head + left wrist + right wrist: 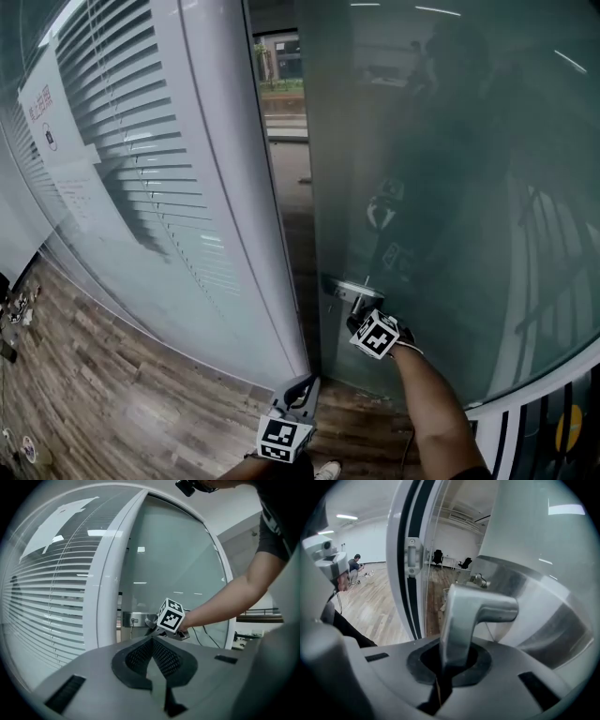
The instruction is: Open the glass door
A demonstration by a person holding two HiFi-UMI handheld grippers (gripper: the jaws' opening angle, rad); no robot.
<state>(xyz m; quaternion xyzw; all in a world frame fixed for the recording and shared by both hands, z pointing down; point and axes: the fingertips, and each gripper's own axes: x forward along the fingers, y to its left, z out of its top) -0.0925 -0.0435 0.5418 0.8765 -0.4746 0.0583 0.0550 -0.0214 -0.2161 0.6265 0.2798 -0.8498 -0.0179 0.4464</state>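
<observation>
Right gripper (361, 309) is clamped on the handle (464, 616) of the glass door (431, 169). The door stands ajar, with a gap at its left edge beside the white frame (225, 187). Left gripper (152, 656) is near and low, jaws together on nothing.

Risks: you seem to hold the handle's free end, so an off-line pull could slide the pads off. Released, the door may swing shut.

Notice (52, 112) on the left glass has red print, too small to read.

light: even, ceiling strips (344, 516) | glare: reflections on glass door (450, 187) | edges: fisheye bend, dark corners
</observation>
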